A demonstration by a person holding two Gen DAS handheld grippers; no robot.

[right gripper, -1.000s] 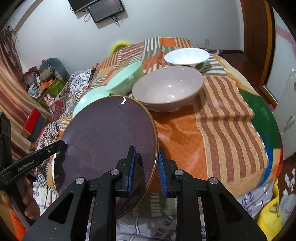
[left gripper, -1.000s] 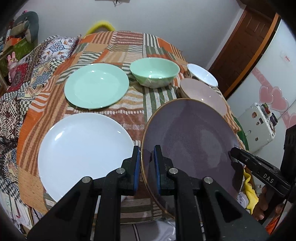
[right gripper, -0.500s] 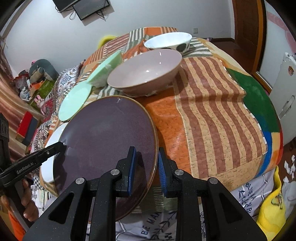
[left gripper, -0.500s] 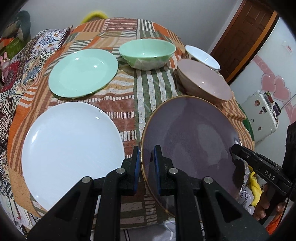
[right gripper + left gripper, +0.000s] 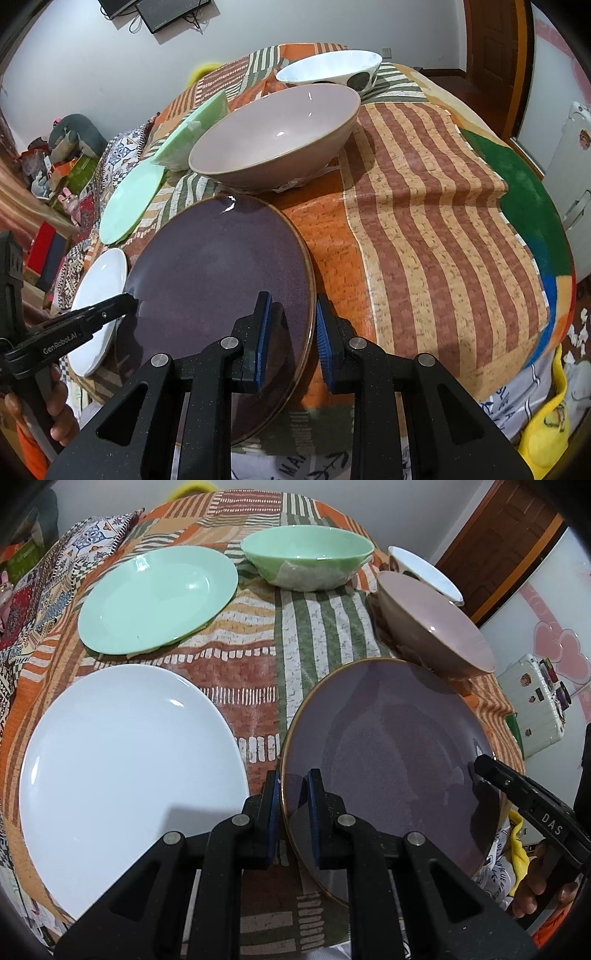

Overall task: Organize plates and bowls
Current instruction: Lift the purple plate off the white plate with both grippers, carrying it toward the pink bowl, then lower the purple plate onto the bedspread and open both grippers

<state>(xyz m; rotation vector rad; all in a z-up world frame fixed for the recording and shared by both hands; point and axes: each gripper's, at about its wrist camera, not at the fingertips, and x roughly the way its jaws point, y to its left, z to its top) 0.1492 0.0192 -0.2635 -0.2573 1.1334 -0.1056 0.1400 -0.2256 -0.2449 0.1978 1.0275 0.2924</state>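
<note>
The white plate [image 5: 125,771] lay on the left of the striped cloth [image 5: 258,694], with the green plate [image 5: 155,598] behind it. The left gripper [image 5: 291,805] pinched the near-left rim of the purple plate [image 5: 388,760]. The right gripper [image 5: 291,332] pinched its other rim. The plate sat low over the cloth, just in front of the pink bowl [image 5: 280,136]. The green bowl [image 5: 306,561] and white bowl [image 5: 332,70] stood farther back.
</note>
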